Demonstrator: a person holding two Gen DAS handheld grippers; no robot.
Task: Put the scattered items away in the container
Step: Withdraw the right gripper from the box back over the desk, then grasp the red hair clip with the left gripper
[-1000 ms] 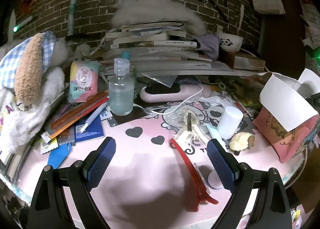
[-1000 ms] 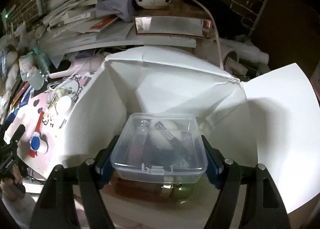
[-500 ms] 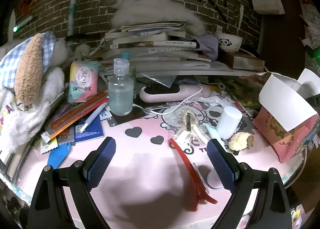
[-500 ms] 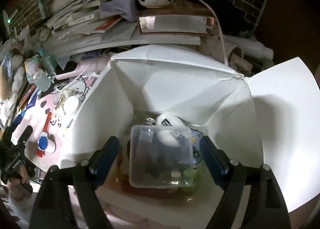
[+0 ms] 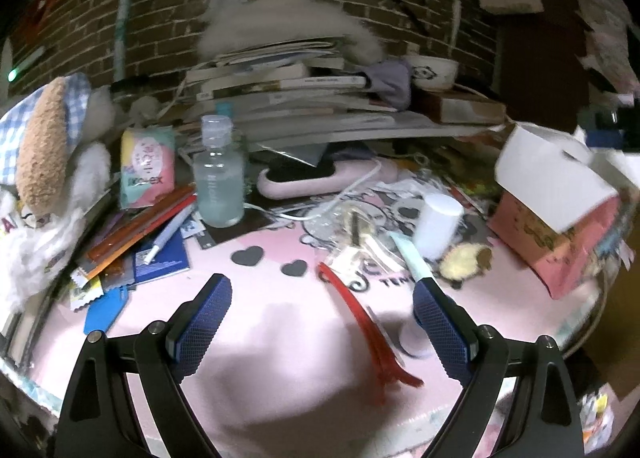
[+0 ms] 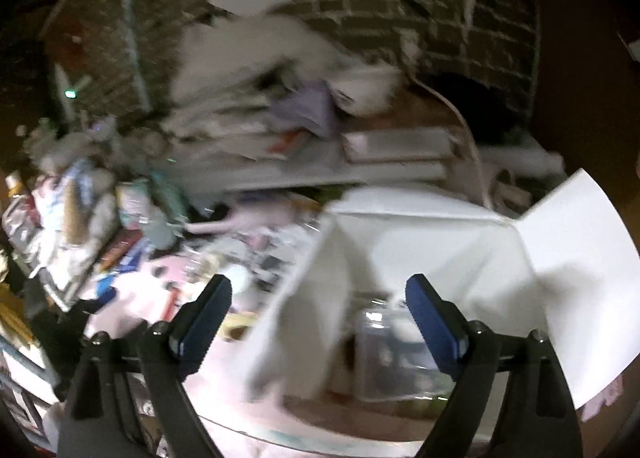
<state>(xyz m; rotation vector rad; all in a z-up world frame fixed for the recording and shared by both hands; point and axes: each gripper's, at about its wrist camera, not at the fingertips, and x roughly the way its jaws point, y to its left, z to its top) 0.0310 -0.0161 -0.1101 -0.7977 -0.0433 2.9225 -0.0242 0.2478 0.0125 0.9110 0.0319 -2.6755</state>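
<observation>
- The left gripper (image 5: 320,316) was held with its blue-padded fingers (image 5: 206,318) spread wide and nothing between them, low over a pink table mat (image 5: 248,322).
- A red hair clip (image 5: 366,326) was seen lying flat on the mat between the fingers, nearer the one at 3 o'clock and touched by neither.
- A small round white object (image 5: 412,340) was found just beside the clip, partly hidden by the finger at 3 o'clock; what it was could not be told.
- A white cylinder (image 5: 436,224) stood upright toward 1 o'clock, with a yellowish fuzzy item (image 5: 466,260) just beside its base.
- A clear bottle (image 5: 219,178) stood upright toward 11 o'clock, next to a pastel packet (image 5: 147,168) and a fan of pens and rulers (image 5: 148,224).
- A pink hairbrush (image 5: 320,180) lay at 12 o'clock in front of a stack of books (image 5: 288,92).
- The pink box with white flaps (image 5: 556,218) was seen at 2 o'clock, well apart from the clip.
- The right gripper (image 6: 318,316) was likewise spread and empty, held above the near left wall of the box (image 6: 440,242); this view was heavily blurred.
- A clear lidded plastic case (image 6: 394,354) was made out inside the box, toward 5 o'clock; its contents could not be told.
</observation>
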